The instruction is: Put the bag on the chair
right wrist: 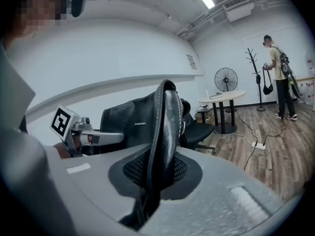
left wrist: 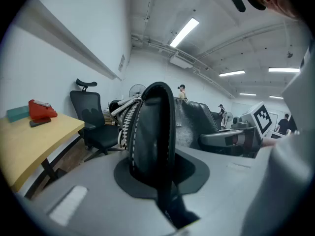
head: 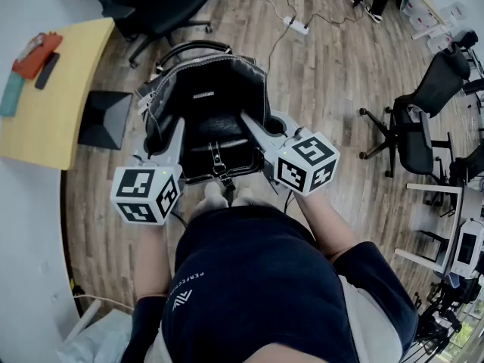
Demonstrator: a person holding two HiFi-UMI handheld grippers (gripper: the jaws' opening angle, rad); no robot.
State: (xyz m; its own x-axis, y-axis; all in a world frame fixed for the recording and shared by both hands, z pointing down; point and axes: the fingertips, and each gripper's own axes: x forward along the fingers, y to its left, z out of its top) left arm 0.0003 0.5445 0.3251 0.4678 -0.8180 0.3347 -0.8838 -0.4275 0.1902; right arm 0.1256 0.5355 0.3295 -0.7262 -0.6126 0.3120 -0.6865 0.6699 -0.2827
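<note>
Head view: left gripper (head: 175, 133) and right gripper (head: 253, 123) each clamp bag (head: 212, 100) near chair (head: 162, 2). Looks mid-carry; next, likely lift it onto chair.

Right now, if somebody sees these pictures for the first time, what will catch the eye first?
The black bag in the middle stands out first, held over the wooden floor with the left tool and the right tool each clamped on one side. Next come the black office chair just beyond it and the yellow table at the left.
</note>
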